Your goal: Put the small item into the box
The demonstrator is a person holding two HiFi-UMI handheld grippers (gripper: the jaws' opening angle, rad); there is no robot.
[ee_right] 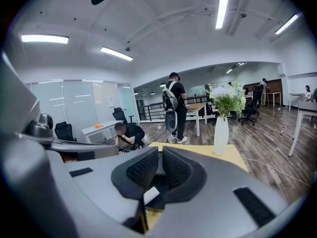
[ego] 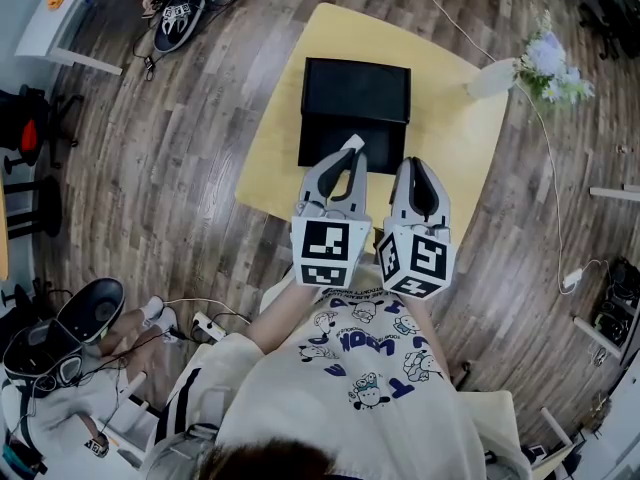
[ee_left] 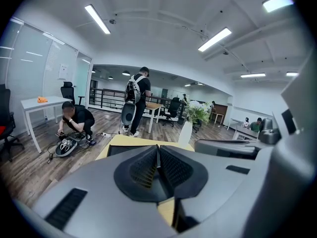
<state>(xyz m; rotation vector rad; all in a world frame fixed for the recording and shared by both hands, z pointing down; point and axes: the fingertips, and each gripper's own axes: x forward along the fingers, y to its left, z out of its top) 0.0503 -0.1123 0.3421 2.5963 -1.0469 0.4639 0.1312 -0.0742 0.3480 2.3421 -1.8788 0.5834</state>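
The black box (ego: 355,90) sits open in the middle of the yellow table (ego: 460,138). Its lid is tipped back toward 12 o'clock and its tray faces the person at 6 o'clock.

The left hand-held gripper (ego: 350,152) reaches over the near edge of the box. Its jaws are pressed narrow on a small white item (ego: 353,142), which shows at the very tip. In the left gripper view the pads (ee_left: 143,167) meet with only a thin pale sliver between them, and the dark box edge (ee_left: 121,150) lies just beyond.

The right hand-held gripper (ego: 415,164) hangs just beside the left one, at its 3 o'clock, above bare table next to the box. Its jaws are drawn together, with only a slim slit between the pads (ee_right: 141,170) in the right gripper view. A small white piece sits low between the jaws, and I cannot tell what it is.

A white vase (ego: 493,78) of pale flowers (ego: 552,66) stands near the table's far right corner, at 2 o'clock from the box and well apart from it.

A person (ee_left: 74,120) crouches on the wooden floor (ego: 180,168) at 10 o'clock from the table, and another person stands beyond.
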